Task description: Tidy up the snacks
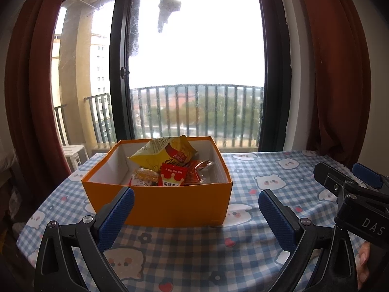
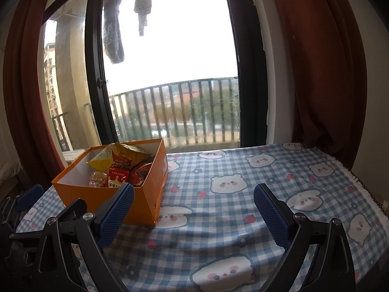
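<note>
Sitting on the blue checked tablecloth [image 1: 194, 255] is an open orange box [image 1: 160, 204], and every other place here is told from it; inside it a yellow chip bag [image 1: 165, 153] leans against the far wall, with a small red packet [image 1: 173, 177] at the near wall in front of the bag, a clear-wrapped yellowish snack [image 1: 144, 177] just left of that packet, and a crinkled red wrapper [image 1: 198, 170] to its right. Held low in front of the box's near wall, the left gripper [image 1: 194, 216] has its jaws spread wide, nothing between the blue pads; the left pad overlaps the box's near left corner in its own view, though contact cannot be judged. To the right of the box, over bare cloth, the right gripper [image 2: 193, 216] likewise has its jaws spread and grips nothing; the box [image 2: 107, 194] lies off its left finger. Behind the box a window [image 1: 194, 60] shows a balcony railing [image 1: 197, 112]; dark red curtains [image 1: 340, 73] hang at both sides.
</note>
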The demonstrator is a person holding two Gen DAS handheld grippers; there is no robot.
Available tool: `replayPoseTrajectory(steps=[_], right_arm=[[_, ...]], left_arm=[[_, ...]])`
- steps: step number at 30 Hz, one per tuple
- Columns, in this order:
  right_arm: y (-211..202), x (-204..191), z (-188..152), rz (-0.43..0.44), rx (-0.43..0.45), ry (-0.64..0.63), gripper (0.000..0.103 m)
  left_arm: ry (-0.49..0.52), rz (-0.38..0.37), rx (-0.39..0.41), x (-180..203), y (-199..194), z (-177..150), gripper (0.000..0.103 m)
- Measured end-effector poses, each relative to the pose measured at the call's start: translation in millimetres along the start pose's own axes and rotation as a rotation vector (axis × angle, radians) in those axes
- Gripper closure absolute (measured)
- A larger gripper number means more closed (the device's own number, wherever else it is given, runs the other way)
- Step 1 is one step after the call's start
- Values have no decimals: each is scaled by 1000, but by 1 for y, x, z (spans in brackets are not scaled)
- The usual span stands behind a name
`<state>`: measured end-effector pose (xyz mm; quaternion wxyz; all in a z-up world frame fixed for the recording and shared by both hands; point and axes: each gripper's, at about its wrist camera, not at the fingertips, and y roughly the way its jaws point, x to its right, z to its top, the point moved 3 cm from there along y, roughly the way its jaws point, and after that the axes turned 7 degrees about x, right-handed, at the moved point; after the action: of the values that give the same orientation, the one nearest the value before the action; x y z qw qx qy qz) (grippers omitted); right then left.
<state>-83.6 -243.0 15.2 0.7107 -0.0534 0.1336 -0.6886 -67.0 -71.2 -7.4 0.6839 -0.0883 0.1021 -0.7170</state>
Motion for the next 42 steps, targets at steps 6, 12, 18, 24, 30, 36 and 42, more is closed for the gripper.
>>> replayPoseTrajectory(steps=[6, 12, 18, 24, 30, 36, 42], right_arm=[[-9, 10, 2, -27, 27, -9, 3], [-12, 15, 1, -21, 28, 4, 2], [-19, 16, 2, -39, 46, -10, 2], [-23, 13, 5, -44, 62, -17, 2], [-24, 12, 5, -41, 59, -18, 2], [-23, 13, 5, -41, 59, -17, 2], [-21, 15, 6, -48, 58, -10, 2]], left_arm=[[-27, 0, -7, 3, -1, -3, 1], [-38, -2, 6, 5, -6, 0, 1], [-46, -17, 20, 7, -12, 1, 1], [-58, -18, 21, 5, -13, 2, 1], [-52, -11, 28, 6, -14, 1, 1], [-48, -11, 30, 8, -14, 2, 1], [-39, -9, 32, 10, -11, 4, 1]])
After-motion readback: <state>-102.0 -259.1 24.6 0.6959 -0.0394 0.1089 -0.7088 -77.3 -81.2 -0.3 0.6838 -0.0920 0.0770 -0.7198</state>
